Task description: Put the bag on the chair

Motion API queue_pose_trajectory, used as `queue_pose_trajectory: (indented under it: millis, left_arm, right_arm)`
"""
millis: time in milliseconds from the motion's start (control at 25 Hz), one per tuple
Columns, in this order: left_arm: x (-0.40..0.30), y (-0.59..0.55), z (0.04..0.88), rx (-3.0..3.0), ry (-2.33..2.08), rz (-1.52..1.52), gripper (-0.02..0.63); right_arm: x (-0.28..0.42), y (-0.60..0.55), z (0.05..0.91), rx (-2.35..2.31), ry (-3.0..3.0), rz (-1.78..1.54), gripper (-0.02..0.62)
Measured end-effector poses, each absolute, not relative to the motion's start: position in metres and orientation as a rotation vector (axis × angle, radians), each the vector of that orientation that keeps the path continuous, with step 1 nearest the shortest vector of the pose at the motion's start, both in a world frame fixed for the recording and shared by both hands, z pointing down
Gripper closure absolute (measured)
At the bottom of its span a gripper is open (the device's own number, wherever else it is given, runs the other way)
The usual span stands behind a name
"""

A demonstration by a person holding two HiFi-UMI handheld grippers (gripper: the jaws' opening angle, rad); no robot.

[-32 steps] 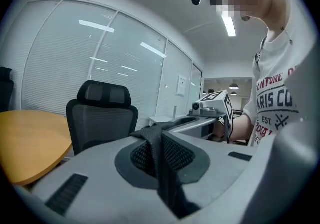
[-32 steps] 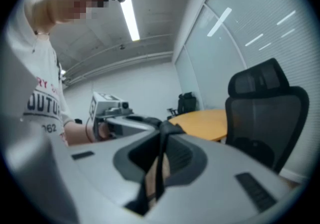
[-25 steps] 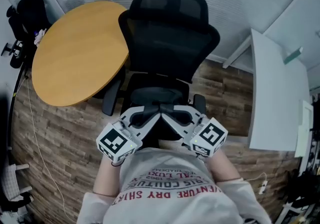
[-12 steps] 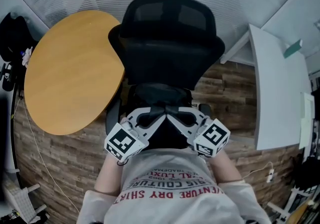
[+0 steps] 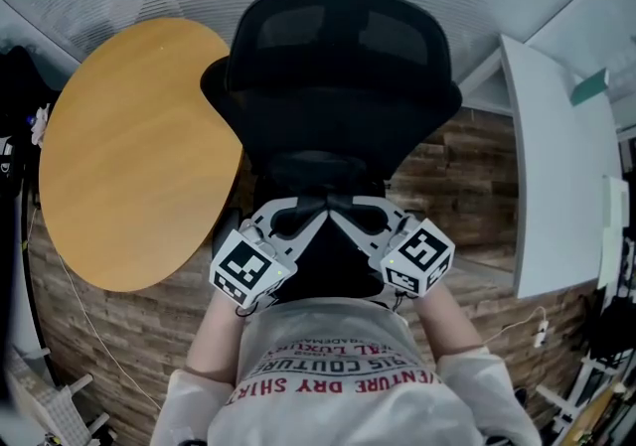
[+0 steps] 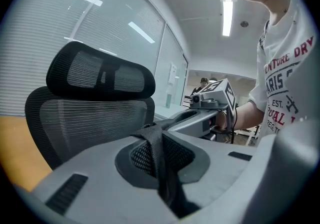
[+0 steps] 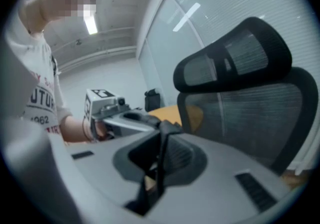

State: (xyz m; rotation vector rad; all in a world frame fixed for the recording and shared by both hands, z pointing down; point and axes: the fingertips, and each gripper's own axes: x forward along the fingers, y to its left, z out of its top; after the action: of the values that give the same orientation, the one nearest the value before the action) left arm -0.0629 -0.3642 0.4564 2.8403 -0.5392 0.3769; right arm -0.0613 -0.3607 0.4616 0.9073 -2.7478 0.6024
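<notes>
A black mesh office chair (image 5: 338, 86) stands right in front of me, its back facing me. Both grippers meet tip to tip above its seat. My left gripper (image 5: 312, 209) is shut on a black bag strap (image 6: 159, 154). Across from it, my right gripper (image 5: 340, 209) is shut on a second black strap (image 7: 160, 160). The black bag (image 5: 326, 260) hangs below them, close to my chest; it is hard to tell apart from the dark seat. In the left gripper view the chair's back (image 6: 90, 113) fills the left side.
A round wooden table (image 5: 129, 156) stands to the left, touching the chair's side. A white desk (image 5: 556, 166) runs along the right. Dark gear (image 5: 15, 86) sits at the far left, and cables lie on the wood-plank floor (image 5: 447, 196).
The chair has come closer and looms larger in the head view. Both grippers, still shut on the straps, have moved forward with the bag toward the seat.
</notes>
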Motion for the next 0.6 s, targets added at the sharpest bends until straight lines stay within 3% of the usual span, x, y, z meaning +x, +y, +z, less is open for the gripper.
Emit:
queue_pose_trajectory:
  millis: [600]
  left_arm:
    - [-0.062, -0.392, 0.511, 2.745, -0.439, 0.275, 0.557]
  right_arm:
    - [-0.043, -0.395, 0.516, 1.003, -2.673, 0.692, 0.545]
